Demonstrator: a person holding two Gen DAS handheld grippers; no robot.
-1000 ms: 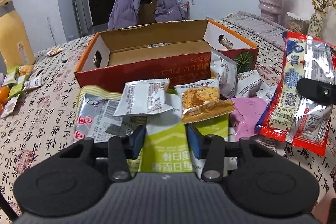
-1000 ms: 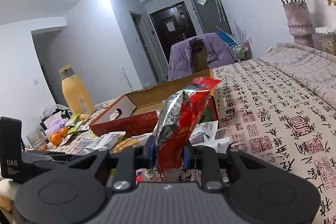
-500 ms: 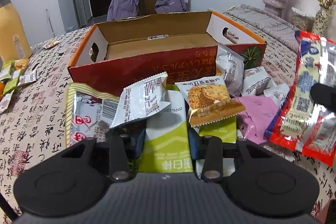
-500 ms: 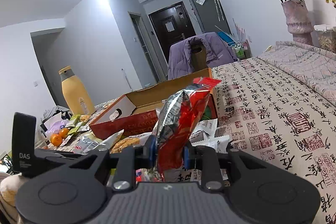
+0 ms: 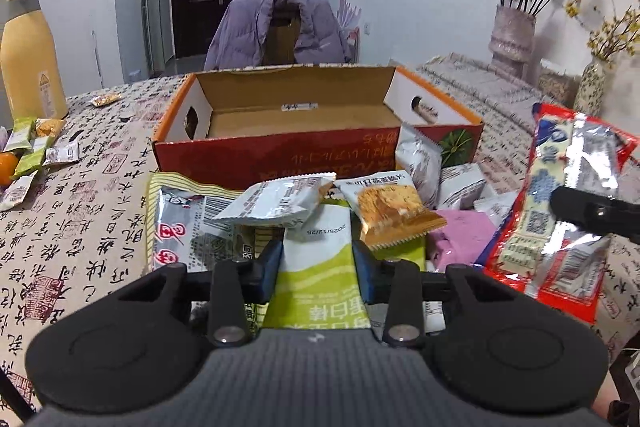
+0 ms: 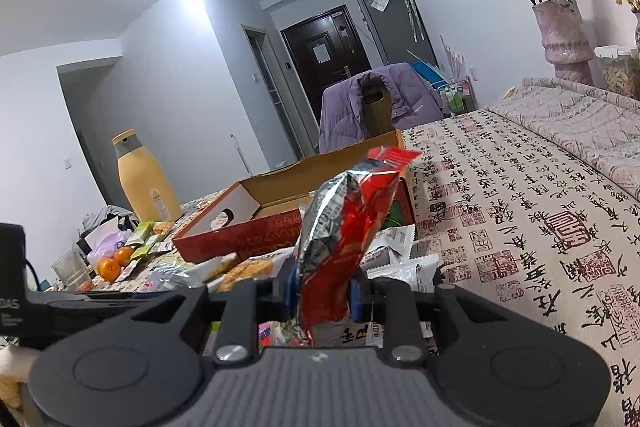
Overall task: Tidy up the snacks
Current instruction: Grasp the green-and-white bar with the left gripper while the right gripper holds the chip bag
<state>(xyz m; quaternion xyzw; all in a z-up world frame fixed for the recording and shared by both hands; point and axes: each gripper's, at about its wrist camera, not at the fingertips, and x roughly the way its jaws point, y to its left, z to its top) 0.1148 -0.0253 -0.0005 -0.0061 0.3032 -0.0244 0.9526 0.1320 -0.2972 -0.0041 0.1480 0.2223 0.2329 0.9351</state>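
Snacks lie heaped on the desk (image 5: 100, 195) before the empty cardboard box (image 5: 304, 115), where the left tongs (image 5: 318, 263), just closing, clamp a green-and-white packet (image 5: 316, 267), while the right tongs (image 6: 324, 291) pinch a red packet (image 6: 348, 223) upright.

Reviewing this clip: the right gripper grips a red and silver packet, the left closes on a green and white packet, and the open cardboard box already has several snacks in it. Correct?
Not quite. The cardboard box looks empty in the left wrist view; the snacks lie on the table in front of it. The rest holds: the right gripper grips the red and silver packet, and the left gripper, its fingers just closing, clamps the green and white packet.
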